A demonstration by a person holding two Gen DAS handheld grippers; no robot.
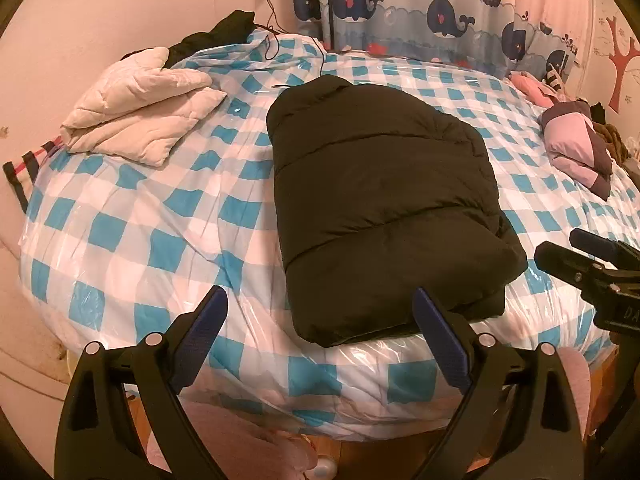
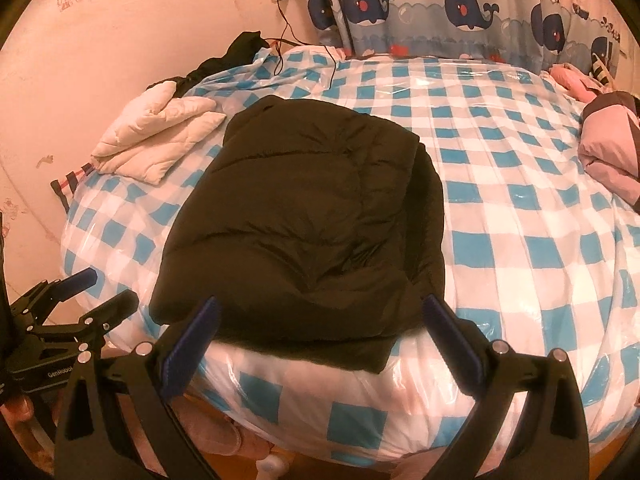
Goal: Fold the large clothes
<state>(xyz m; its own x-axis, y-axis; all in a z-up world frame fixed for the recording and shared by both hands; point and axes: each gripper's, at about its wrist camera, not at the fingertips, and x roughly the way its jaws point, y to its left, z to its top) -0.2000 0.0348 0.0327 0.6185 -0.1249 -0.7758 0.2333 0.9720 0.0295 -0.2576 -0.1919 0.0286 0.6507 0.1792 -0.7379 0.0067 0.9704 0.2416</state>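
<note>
A black puffer jacket (image 1: 384,204) lies folded into a compact block on the blue-and-white checked bed cover (image 1: 132,216), near the bed's front edge. It also shows in the right wrist view (image 2: 304,208). My left gripper (image 1: 320,300) is open and empty, held off the front edge of the bed just left of the jacket's near end. My right gripper (image 2: 320,308) is open and empty, facing the jacket's near edge. The right gripper also shows in the left wrist view (image 1: 580,264), and the left gripper in the right wrist view (image 2: 96,292).
A folded white quilted garment (image 1: 136,120) lies at the bed's far left. A pink and dark folded garment (image 1: 580,148) lies at the far right. Dark clothes (image 1: 224,32) and a cable (image 1: 276,32) sit at the back by the wall. A whale-print curtain (image 1: 420,12) hangs behind.
</note>
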